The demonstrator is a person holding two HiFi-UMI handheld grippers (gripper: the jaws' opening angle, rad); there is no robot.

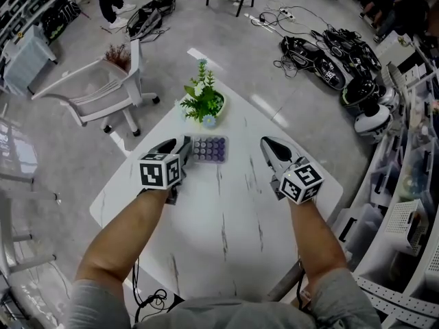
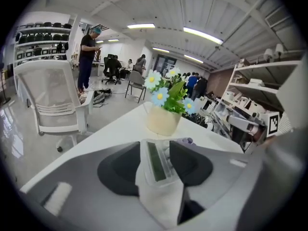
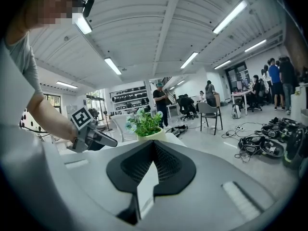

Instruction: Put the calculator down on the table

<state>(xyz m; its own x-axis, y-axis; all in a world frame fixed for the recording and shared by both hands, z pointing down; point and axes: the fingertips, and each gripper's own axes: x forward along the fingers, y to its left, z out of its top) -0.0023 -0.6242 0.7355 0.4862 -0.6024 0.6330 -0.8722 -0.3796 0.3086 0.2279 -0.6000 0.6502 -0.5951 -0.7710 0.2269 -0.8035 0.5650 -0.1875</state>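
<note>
The calculator, pale with purple keys, lies flat on the white marble-look table, just in front of the flower pot. My left gripper is at its left end. In the left gripper view the calculator shows its display edge between the spread jaws of the left gripper, which stands open around it, and I see no pad pressing on it. My right gripper hovers to the calculator's right, apart from it. In its own view the right gripper is shut, tips meeting, with nothing between them.
A pot of green leaves and blue-white flowers stands at the table's far corner, right behind the calculator. A white chair sits off the table's left. Bags and cables lie on the floor beyond. People stand far back.
</note>
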